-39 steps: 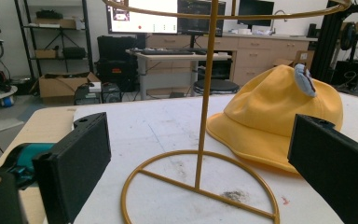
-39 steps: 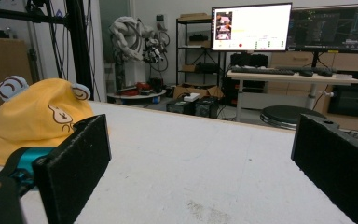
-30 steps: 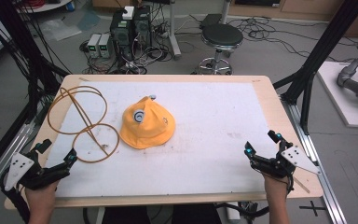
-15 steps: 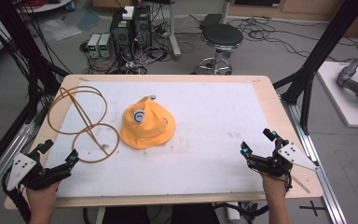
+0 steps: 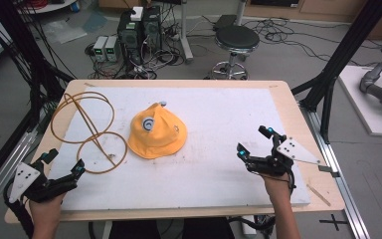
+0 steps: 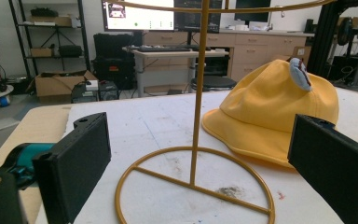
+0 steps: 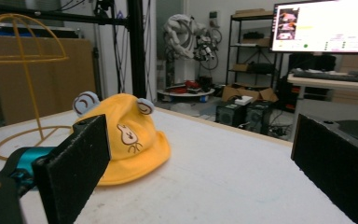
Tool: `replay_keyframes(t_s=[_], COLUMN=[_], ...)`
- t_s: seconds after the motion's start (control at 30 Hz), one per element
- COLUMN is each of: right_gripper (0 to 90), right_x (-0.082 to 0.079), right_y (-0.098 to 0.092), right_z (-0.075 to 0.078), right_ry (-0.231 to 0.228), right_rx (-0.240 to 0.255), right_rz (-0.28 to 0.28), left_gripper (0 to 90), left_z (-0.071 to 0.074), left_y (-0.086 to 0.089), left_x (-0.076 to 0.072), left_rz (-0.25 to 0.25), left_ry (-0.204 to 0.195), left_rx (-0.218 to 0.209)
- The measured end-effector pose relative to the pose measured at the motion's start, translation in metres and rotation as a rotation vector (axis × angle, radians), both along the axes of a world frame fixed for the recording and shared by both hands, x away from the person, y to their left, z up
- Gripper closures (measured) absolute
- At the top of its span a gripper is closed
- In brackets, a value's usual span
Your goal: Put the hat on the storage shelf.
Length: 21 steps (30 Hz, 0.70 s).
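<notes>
Claws spread wide at the near edge, hat and stand untouched

Left claw [image 5: 62, 166] hovers at the near left corner of the tabletop [image 5: 229, 114], jaws spread wide and holding nothing. Right claw [image 5: 254, 141] sits near the right edge, jaws likewise parted and empty. Just beyond the left claw stands the yellow wire hat stand [image 5: 87, 130], its round base ring flat on the white surface and its upright rod rising to a domed cage. Beside the ring, brim nearly touching it, lies the yellow bucket hat [image 5: 157, 133], crown up, with two small grey-blue ears and a printed face. Nothing hangs on the stand; the hat rests well apart from the right claw.
</notes>
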State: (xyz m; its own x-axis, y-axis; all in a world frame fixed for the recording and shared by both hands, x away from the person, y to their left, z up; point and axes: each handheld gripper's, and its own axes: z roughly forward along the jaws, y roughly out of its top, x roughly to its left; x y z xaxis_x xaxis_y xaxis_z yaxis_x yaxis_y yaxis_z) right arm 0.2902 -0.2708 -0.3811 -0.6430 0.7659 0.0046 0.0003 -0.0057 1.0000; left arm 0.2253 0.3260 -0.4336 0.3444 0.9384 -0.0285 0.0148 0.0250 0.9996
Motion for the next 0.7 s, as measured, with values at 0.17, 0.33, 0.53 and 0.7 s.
replay_keyframes(t_s=[0.17,0.33,0.53,0.7], right_gripper=[4.2,4.2,4.2,4.2], right_x=[0.009,0.019,0.030,0.040], right_y=[0.018,0.041,0.067,0.091], right_z=[0.004,0.008,0.007,0.004], right_ry=[0.004,0.018,0.047,0.077], right_rx=[-0.004,-0.022,-0.015,-0.024], right_rz=[0.032,0.070,0.141,0.172], left_gripper=[6.2,6.2,6.2,6.2], left_z=[0.000,0.001,0.001,0.001], left_y=[0.000,0.000,0.000,-0.002], left_x=[0.000,0.000,0.000,0.000], left_rz=[0.000,0.000,-0.002,-0.008], left_ry=[-0.003,-0.004,-0.007,-0.008], left_rx=[0.001,0.004,-0.004,-0.002])
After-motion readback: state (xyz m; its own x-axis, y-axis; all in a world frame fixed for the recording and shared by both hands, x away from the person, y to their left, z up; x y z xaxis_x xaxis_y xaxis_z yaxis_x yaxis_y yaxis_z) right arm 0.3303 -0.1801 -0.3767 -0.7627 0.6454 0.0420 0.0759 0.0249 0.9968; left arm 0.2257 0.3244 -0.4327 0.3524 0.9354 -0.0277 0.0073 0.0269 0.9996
